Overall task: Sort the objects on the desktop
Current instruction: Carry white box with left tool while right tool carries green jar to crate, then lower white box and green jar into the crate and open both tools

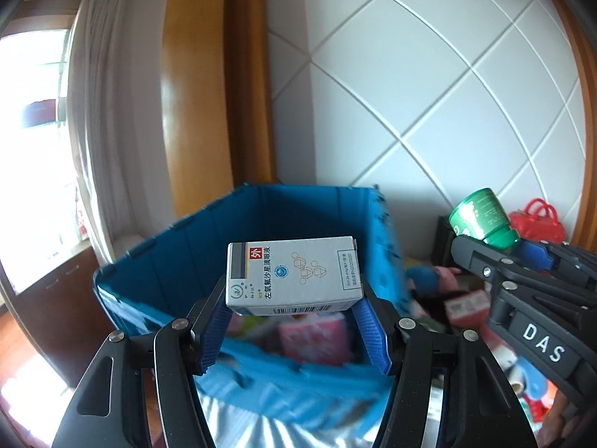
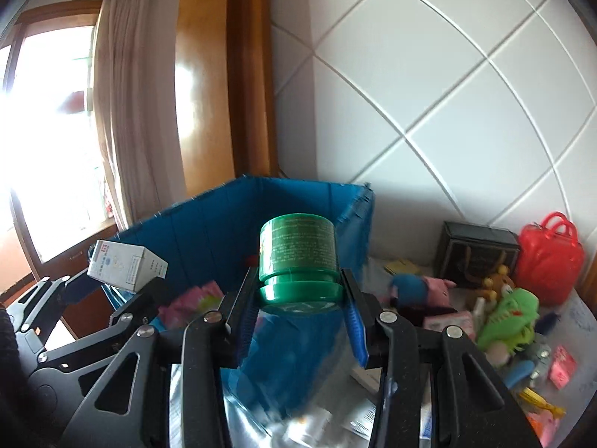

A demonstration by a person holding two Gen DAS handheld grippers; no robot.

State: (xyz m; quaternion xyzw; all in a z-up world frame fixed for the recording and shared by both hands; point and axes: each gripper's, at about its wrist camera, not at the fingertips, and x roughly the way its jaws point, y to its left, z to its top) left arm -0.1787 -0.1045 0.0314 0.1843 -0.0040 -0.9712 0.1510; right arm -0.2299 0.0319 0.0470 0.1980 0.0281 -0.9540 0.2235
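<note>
Gripping a white medicine box (image 1: 293,274) by its two ends, the left gripper (image 1: 294,321) holds it raised over the open blue bin (image 1: 179,257), its blue pads (image 1: 367,336) pressed against the carton's short sides. The box sits level, barcode edge facing the camera, above the bin's near rim and clear of every wall. Inside the bin lie pink packets, blurred, perhaps sachets, though the view is too soft to be sure.

The right gripper (image 2: 300,310) is clamped on a green jar (image 2: 298,257), held upside down with its wider lid (image 2: 300,291) squeezed between the fingers. The jar hangs near the bin's right front corner, and the bin's far right wall edge (image 2: 367,201) stands just behind it. In the right wrist view the white box shows at the left, tilted, well apart from the jar.

To the right of the bin the desktop is crowded: a black box (image 2: 477,254), a red toy case (image 2: 550,261), a green plush toy (image 2: 511,313), a blue and pink plush (image 2: 421,287) and small packets. A tiled white wall (image 2: 447,93) rises close behind, and a wooden frame (image 2: 246,74) and curtain (image 2: 119,93) stand at the left.
</note>
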